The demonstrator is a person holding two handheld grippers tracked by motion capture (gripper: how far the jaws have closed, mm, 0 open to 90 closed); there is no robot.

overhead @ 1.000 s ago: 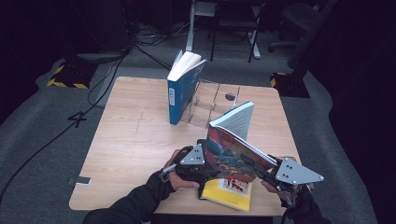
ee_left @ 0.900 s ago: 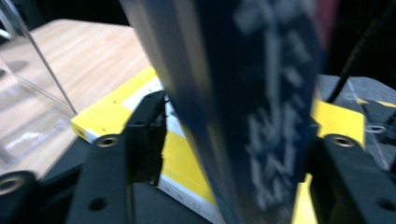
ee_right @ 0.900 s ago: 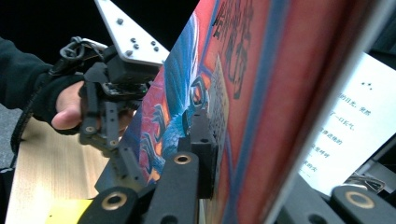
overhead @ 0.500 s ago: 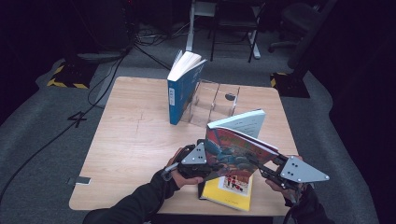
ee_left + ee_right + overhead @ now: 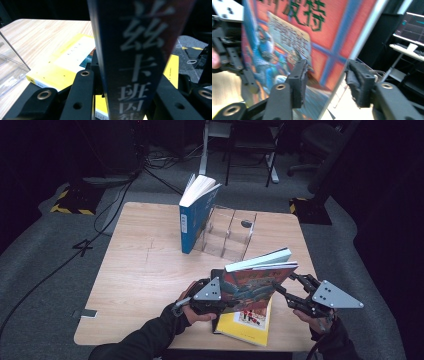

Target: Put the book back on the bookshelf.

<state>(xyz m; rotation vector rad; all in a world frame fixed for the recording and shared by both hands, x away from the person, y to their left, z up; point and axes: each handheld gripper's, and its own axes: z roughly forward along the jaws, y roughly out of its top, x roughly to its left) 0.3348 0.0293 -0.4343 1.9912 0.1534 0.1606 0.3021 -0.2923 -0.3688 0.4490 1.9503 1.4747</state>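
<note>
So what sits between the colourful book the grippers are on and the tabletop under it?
A yellow book lies flat on the table beneath the raised colourful book, seen in the high view and the left gripper view.

In the left gripper view the dark blue spine of the colourful illustrated book (image 5: 136,57) runs off the top and bottom edges, so its white lettering is cut short at both ends, and it covers the middle of the flat yellow-covered book (image 5: 60,66) lying behind it. The pads of the left gripper (image 5: 125,100) are hidden behind that spine, so their contact with it cannot be made out. In the right gripper view the book's orange-and-blue cover (image 5: 294,45) is blurred and cropped at the top and left. In the high view the small dark object (image 5: 246,224) inside the clear plastic divider rack (image 5: 227,232) is too small to identify.
</note>
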